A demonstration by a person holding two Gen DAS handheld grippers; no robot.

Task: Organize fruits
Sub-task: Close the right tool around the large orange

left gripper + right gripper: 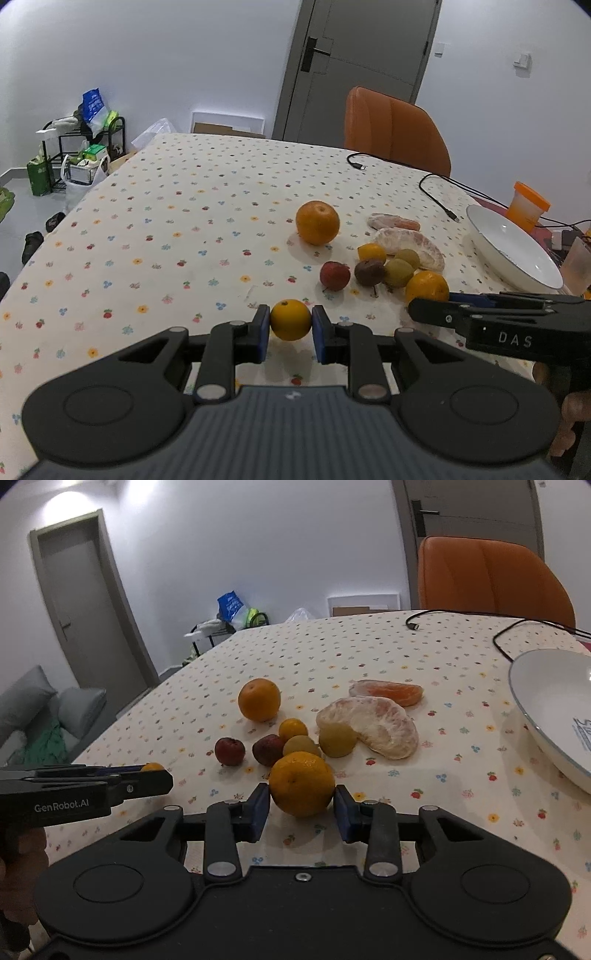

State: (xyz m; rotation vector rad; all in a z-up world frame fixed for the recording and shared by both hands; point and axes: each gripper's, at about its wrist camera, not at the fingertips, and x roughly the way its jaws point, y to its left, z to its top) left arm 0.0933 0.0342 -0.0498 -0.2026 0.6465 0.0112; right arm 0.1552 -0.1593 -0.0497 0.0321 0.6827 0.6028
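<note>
In the left wrist view, my left gripper [290,332] is clenching a small orange [290,319] at lower centre. In the right wrist view, my right gripper [301,814] is bracketing a tangerine [302,783] at centre, pads seemingly not quite touching. Next, I'd guess, both are heading for the white plate [532,698], right edge.

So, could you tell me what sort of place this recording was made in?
Most likely a dining area in a home: a table with a flowered cloth, an orange padded chair pulled up to it, interior doors, and a cluttered storage rack against the wall.
</note>
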